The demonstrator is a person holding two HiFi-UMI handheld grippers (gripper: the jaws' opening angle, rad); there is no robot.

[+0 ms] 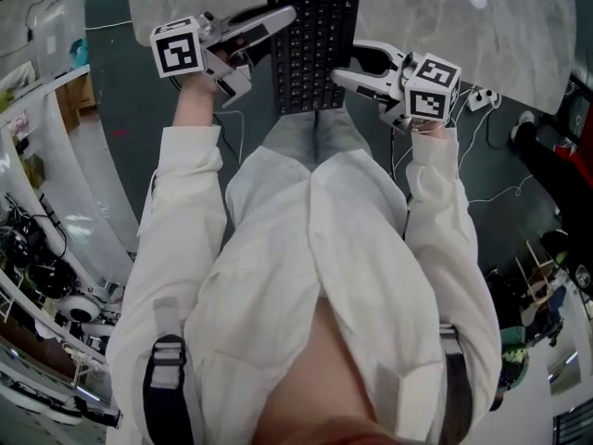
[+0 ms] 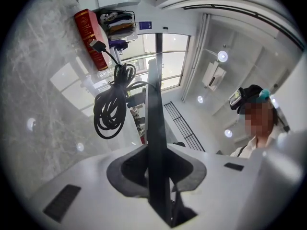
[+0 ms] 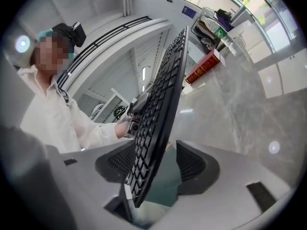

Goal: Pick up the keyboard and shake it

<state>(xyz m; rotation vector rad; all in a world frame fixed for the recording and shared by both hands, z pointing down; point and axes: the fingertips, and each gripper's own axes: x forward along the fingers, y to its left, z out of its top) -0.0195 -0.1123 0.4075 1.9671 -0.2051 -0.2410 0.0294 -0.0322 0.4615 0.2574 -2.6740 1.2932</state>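
A black keyboard (image 1: 315,35) hangs off the marble table's near edge, between my two grippers. My left gripper (image 1: 267,43) is shut on the keyboard's left edge. In the left gripper view that edge (image 2: 156,128) runs as a thin dark blade between the pads of the left gripper (image 2: 156,171). My right gripper (image 1: 357,65) is open around the keyboard's right edge. The right gripper view shows the keys (image 3: 160,109) lying against the left pad of the right gripper (image 3: 153,169), with a clear gap to the right pad (image 3: 192,164).
The marble table (image 1: 463,26) lies ahead. On it are a coiled black cable (image 2: 110,104) and a red book (image 2: 91,37), the book (image 3: 204,66) also showing in the right gripper view. A white plug (image 1: 480,98) and thin cords lie on the dark floor at the right.
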